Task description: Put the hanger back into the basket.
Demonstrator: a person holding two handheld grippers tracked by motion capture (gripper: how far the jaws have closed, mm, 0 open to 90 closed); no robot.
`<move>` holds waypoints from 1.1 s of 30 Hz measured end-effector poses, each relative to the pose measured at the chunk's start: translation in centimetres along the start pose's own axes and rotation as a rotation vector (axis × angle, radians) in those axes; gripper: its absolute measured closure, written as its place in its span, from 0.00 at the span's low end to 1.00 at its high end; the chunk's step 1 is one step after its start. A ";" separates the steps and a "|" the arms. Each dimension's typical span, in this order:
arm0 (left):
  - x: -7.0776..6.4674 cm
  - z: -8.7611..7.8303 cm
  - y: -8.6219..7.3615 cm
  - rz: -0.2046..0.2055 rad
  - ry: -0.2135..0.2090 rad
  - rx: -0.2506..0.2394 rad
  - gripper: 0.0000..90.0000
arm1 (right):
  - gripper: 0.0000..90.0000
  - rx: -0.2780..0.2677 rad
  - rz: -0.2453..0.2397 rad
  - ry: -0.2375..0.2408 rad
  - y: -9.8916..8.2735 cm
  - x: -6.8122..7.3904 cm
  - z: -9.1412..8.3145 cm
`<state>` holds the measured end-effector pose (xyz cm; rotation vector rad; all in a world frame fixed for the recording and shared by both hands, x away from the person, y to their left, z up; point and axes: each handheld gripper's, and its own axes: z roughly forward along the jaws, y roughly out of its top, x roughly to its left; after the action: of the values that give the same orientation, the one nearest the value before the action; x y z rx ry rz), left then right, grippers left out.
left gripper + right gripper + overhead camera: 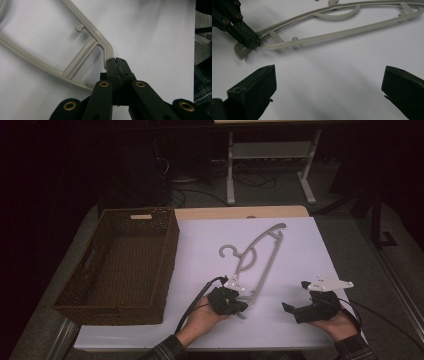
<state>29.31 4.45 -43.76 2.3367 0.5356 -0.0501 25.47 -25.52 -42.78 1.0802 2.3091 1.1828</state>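
A grey plastic hanger [260, 257] lies flat on the white sheet [300, 250] that covers the bench [240, 212], its hook [229, 251] pointing toward the basket side and its long axis running diagonally from the near centre to the far right. The left gripper [239, 304] is at the hanger's near end; in the left gripper view its jaws are pressed together with the corner of the hanger frame [108, 51] clamped between them. The right gripper view confirms this contact, showing the left gripper [253, 40] on the hanger's end [265, 45]. The right gripper [295, 297] is held near the right edge of the sheet, well apart from the hanger, with its jaws spread wide and holding nothing. A brown woven basket [165, 270] stands on the left part of the bench, just beside the sheet, and appears empty.
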 end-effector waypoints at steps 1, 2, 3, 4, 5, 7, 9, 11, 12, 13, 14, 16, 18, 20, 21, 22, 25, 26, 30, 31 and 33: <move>0.2 -0.3 -0.2 -0.002 0.007 0.003 1.00 | 0.00 0.001 0.002 -0.002 0.0 0.0 0.0; 0.3 -0.5 -0.3 -0.006 0.010 0.002 1.00 | 0.00 0.001 0.002 -0.002 0.0 0.0 0.0; 0.5 -0.9 -0.6 -0.013 0.017 -0.001 1.00 | 0.00 0.001 0.003 -0.002 0.0 0.0 0.0; 0.7 -1.1 -0.8 -0.013 0.027 0.001 1.00 | 0.00 0.002 0.002 -0.002 0.0 0.0 0.1; 1.0 -1.5 -1.0 -0.016 0.038 0.008 1.00 | 0.00 0.004 0.002 -0.003 0.0 0.0 0.1; 2.1 -2.6 -2.0 -0.050 0.072 0.012 1.00 | 0.00 0.006 0.000 -0.002 0.0 0.0 0.1; 2.3 -2.8 -2.3 -0.060 0.077 0.010 1.00 | 0.00 0.006 -0.001 -0.002 0.0 0.0 0.2; 3.0 -3.7 -3.3 -0.075 0.115 0.020 1.00 | 0.00 0.008 -0.002 -0.003 0.1 0.0 0.2; 3.0 -3.7 -3.3 -0.075 0.115 0.020 1.00 | 0.00 0.010 0.000 -0.003 0.1 0.0 0.3; 3.1 -3.8 -3.4 -0.077 0.127 0.024 1.00 | 0.00 0.010 -0.001 -0.003 0.1 0.0 0.3; 3.3 -4.0 -3.7 -0.084 0.139 0.024 1.00 | 0.00 0.012 -0.003 -0.003 0.1 0.0 0.3; 3.7 -4.4 -4.0 -0.102 0.148 0.021 1.00 | 0.00 0.012 -0.003 -0.003 0.1 0.0 0.4; 3.8 -4.6 -4.2 -0.106 0.158 0.017 1.00 | 0.00 0.014 -0.004 -0.001 0.1 0.0 0.5; 3.9 -4.8 -4.3 -0.113 0.152 0.008 1.00 | 0.00 0.016 -0.003 -0.001 0.2 0.0 0.5; 3.9 -4.8 -4.3 -0.111 0.153 0.006 1.00 | 0.00 0.018 -0.003 0.000 0.2 0.0 0.6; 3.9 -4.9 -4.3 -0.114 0.150 -0.003 1.00 | 0.00 0.022 0.000 0.002 0.3 -0.2 0.6; 3.9 -5.5 -4.3 -0.121 0.140 -0.050 0.99 | 0.02 0.029 0.025 0.012 0.8 -0.7 1.0; 3.8 -5.7 -4.3 -0.123 0.141 -0.067 0.96 | 0.05 0.039 0.034 0.009 1.2 -1.0 1.2; 3.6 -6.3 -4.3 -0.103 0.167 -0.121 0.65 | 0.17 0.064 0.031 0.009 2.3 -1.7 1.9; 3.5 -6.5 -4.2 -0.099 0.181 -0.146 0.60 | 0.24 0.075 0.040 0.011 3.1 -2.3 2.5; 3.5 -6.6 -4.2 -0.093 0.187 -0.152 0.48 | 0.33 0.084 0.044 0.011 3.9 -3.0 3.0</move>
<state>30.09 12.90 -42.28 2.1791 0.7151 0.1623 31.04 -24.67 -41.57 1.1615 2.3738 1.1197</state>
